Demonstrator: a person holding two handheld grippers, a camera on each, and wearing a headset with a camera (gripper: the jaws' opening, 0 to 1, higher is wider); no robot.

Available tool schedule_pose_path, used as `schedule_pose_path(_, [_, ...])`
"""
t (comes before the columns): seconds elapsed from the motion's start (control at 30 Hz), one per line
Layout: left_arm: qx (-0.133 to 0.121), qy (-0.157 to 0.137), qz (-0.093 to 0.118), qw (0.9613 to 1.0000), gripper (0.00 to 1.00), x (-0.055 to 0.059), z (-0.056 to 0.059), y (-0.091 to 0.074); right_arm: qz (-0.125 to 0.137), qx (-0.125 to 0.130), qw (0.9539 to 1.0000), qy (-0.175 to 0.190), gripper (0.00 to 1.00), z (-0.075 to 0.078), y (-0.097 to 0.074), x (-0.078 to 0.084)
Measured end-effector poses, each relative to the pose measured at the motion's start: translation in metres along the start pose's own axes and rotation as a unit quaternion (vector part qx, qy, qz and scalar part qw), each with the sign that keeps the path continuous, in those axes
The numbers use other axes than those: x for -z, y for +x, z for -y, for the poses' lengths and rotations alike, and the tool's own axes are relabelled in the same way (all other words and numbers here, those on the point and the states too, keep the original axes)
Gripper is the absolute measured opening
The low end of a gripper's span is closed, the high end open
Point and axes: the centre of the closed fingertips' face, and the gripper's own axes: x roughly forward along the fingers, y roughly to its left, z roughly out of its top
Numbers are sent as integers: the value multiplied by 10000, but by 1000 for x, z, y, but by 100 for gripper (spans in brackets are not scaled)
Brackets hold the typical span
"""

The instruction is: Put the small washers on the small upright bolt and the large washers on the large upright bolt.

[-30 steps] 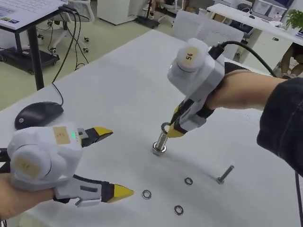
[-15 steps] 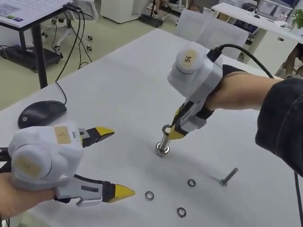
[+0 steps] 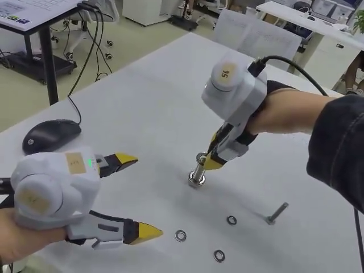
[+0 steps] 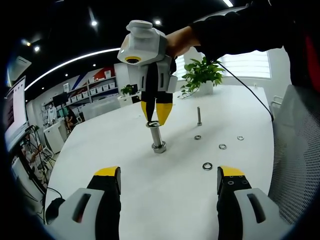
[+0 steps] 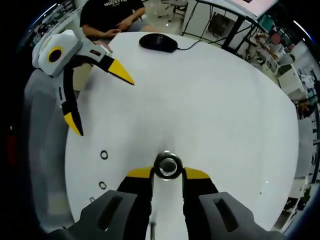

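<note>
Yellow tips on the left gripper [image 3: 139,195] are the closest thing to me. They're spread wide with nothing between them, hanging just above the white table [image 3: 142,85]. Right past those tips are the small washers [image 3: 181,235], thin silvery rings lying flat on the tabletop, each one apart from the others. The left gripper view counts four of them.

A bit further in stands the large bolt [image 3: 197,173]. It's steel, with the wide head down on the table and the threaded shaft pointing straight up. The right gripper [image 3: 210,162] comes down on it from above. Its jaws are nearly together, pinching the large washer [image 3: 200,158] by the rim right at the top end of the bolt. In the right gripper view the ring sits square between the two yellow tips with a dark hole in the middle. Can't tell if it has actually slipped over the thread.

Off to the side and well apart from the big one is the small bolt [image 3: 277,212], a skinny grey thing. It reads as upright in the left gripper view.

The table is plain matte white. A black mouse [image 3: 51,135] sits near its edge with the cable trailing off. Beyond that it's an office: a desk [image 3: 34,17] on dark legs, more white desks, a potted plant [image 4: 200,75] and ceiling lights.
</note>
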Motion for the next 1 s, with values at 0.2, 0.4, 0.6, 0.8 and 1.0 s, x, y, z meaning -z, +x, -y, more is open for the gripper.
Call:
schedule_pose_path(0.2, [12,-21,1,10000,78,1,0,0,-28,-35,10000,42,23,1,5,2])
schedule_pose_path(0.4, [7,-37,-10,10000,78,3,-1,1,-34,-60,10000,51,23,1,8,2])
schedule_pose_path(0.6, [-8,-47,-12,10000,78,4,-3,1,-70,-113,9999,86,23,1,15,4])
schedule_pose_path(0.8, [-21,-56,-23,10000,78,5,-4,1,-60,-148,9998,118,23,1,21,4])
schedule_pose_path(1.0, [-26,-63,-41,10000,78,6,-5,0,-49,-173,9996,201,23,-1,29,6])
